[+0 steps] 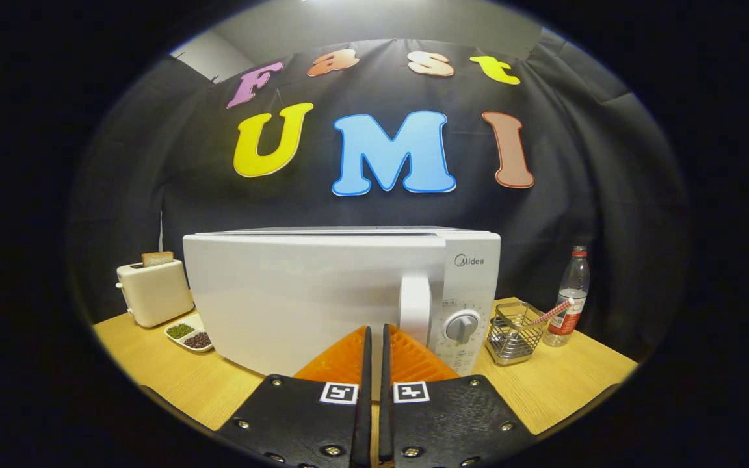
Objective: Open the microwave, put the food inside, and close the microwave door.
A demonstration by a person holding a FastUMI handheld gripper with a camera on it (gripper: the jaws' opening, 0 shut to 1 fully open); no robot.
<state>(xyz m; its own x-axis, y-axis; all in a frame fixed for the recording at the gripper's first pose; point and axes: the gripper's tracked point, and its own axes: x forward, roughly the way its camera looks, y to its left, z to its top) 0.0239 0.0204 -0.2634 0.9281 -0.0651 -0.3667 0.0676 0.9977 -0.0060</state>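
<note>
On the wooden bench (556, 383) stands a white microwave (322, 292), its door shut flush with the body and its upright handle (415, 309) set near the right end of the door. To the right of the handle sits the control panel with a round dial (462, 326). The gripper (374, 335) points straight at the lower front of the microwave, a little left of the handle; its two fingers (342, 361) are drawn together with only a thin slit between them, and nothing is held between them. The tips lie close before the door, though whether they touch it cannot be told.

Left of the microwave, a cream toaster (153, 291) stands near the back of the bench with a slice of toast (157, 258) poking up from its slot. Just in front of it, between the toaster and the microwave's lower left corner, lies a small white two-part dish (189, 335), one half holding green beans and the other dark beans. Right of the microwave, a wire basket (511, 335) rests on the bench, with a striped straw-like stick (553, 313) leaning out of it toward a clear plastic bottle (571, 296) with a red cap, which stands upright just beyond the basket against the dark cloth wall.
</note>
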